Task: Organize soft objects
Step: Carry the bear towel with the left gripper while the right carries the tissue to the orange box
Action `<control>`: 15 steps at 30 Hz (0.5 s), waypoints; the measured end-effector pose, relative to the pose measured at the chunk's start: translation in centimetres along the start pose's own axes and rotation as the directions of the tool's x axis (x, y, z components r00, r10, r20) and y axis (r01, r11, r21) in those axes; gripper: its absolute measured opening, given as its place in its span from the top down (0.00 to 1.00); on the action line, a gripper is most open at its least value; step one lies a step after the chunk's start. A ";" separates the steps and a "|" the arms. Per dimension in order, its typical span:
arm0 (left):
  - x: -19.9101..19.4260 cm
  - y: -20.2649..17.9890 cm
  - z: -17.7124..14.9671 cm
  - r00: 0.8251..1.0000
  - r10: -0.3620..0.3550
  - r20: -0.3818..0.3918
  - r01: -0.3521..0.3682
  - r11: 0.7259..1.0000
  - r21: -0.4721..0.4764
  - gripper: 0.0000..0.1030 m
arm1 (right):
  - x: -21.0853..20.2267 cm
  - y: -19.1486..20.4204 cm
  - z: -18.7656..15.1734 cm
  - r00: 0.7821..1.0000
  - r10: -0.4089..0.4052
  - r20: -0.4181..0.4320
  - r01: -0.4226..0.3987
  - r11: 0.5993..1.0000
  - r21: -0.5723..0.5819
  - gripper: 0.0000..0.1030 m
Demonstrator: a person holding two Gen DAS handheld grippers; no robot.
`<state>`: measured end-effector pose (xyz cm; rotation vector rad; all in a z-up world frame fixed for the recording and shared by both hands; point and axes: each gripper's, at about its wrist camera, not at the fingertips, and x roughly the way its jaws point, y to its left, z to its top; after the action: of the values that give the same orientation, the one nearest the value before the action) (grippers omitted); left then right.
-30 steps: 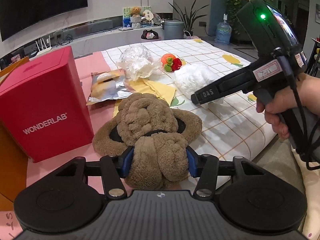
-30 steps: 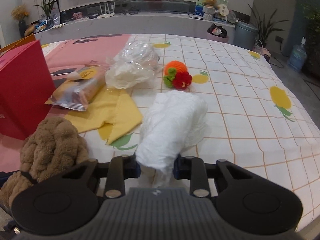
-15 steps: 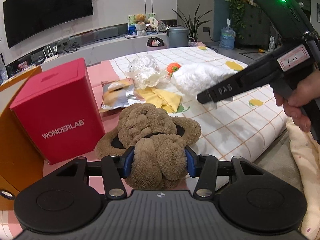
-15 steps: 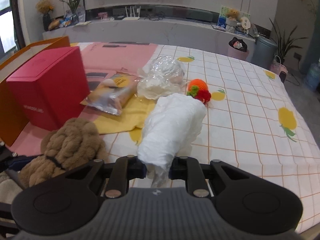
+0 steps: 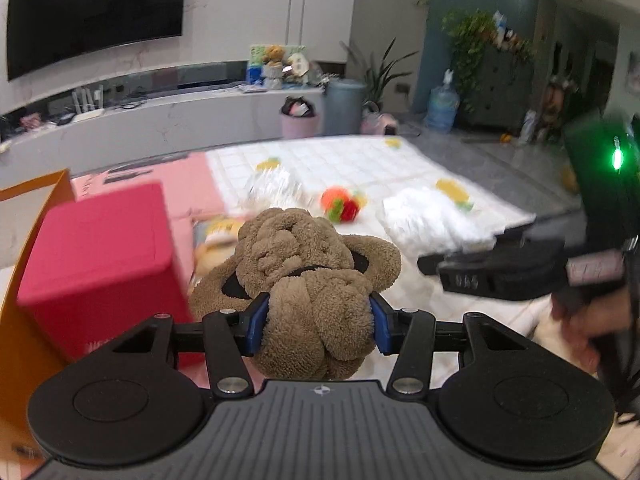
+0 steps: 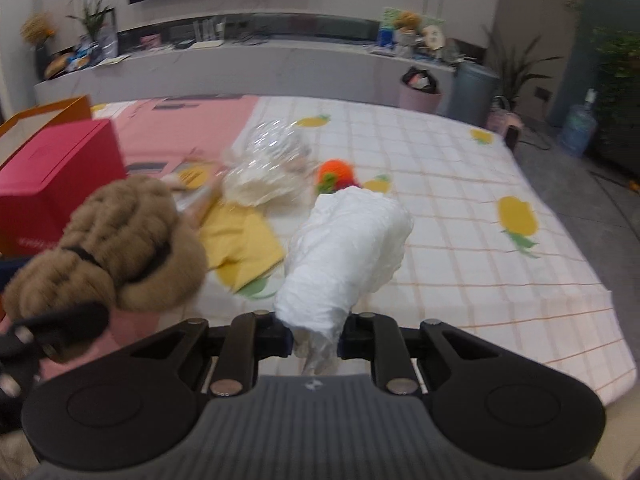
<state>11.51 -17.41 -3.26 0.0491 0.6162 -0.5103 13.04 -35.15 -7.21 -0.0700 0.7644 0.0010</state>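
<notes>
Transport is the step in hand: my left gripper [image 5: 318, 326] has its jaws clenched on the brown plush [image 5: 308, 280], my right gripper [image 6: 314, 338] on the white bundle [image 6: 344, 256], both lifted above the bed's [image 6: 460, 184] near edge. Next I need a destination, perhaps the orange bin [image 5: 24, 280] at the left edge.

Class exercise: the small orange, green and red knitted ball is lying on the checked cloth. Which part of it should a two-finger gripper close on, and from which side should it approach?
Grip the knitted ball across its round orange body, coming down from above. That judgement rests on its pose: the clear plastic bag sits close on its left and the held white bundle hangs in front, so level approaches look crowded. The soft yarn should give under the pads.
</notes>
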 end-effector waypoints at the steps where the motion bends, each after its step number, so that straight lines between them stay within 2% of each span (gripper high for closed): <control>1: 0.1 0.5 0.8 1.000 -0.018 0.014 0.018 1.000 -0.004 0.44 | 0.0 -0.2 0.4 1.000 -0.017 0.005 0.017 1.000 0.011 0.84; 5: -0.2 2.9 4.5 0.998 -0.004 0.067 0.005 1.000 -0.014 0.45 | 0.2 -0.8 2.4 0.995 -0.091 0.033 0.088 0.993 0.075 0.83; 9: -0.7 6.4 7.8 0.992 0.036 0.123 -0.031 0.999 -0.039 0.46 | 1.1 0.1 4.7 0.996 -0.081 0.037 0.075 0.986 0.149 0.83; 11: -0.9 8.6 9.1 0.985 0.107 0.134 -0.098 0.993 -0.069 0.46 | 1.6 1.2 6.0 0.996 -0.077 0.046 0.068 0.982 0.175 0.83; 15: -2.0 13.5 10.5 0.954 0.256 0.157 -0.249 0.967 -0.060 0.46 | 2.0 4.7 9.2 0.992 -0.052 0.111 0.027 0.977 0.213 0.83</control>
<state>22.15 -6.70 5.07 0.0471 0.4504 -0.2502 20.75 -29.97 -2.30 0.1164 0.6431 -0.1134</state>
